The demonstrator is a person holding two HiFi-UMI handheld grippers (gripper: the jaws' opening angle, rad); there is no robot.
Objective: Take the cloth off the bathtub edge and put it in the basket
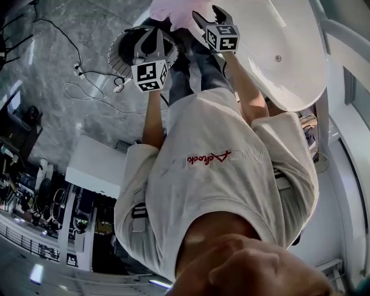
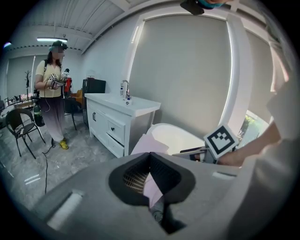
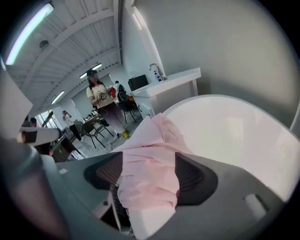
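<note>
Head view puts the pink cloth [image 1: 173, 13] at the top of the frame, slung between both tongs. Its long axis runs roughly from 9 to 3 o'clock, and it lies just beside the bathtub [image 1: 289, 81] rim; whether it touches the rim I cannot tell. The left tongs [image 1: 151, 36] are closed, with a strip of the cloth pinched at their tips. Left gripper view shows wicker weave just behind that pinch. The right tongs [image 1: 207, 14] stand apart, and the right gripper view shows the bunched cloth lying loose between them, not squeezed. The basket [image 1: 118, 52] sits at about 8 o'clock from the cloth, right beneath the left tongs, while the right tongs lie out at 3 o'clock, on the tub side. The left tongs are therefore the nearer pair. I judge the drop turns on carrying the cloth's right end toward 8 o'clock until the whole length hangs over the basket mouth.
</note>
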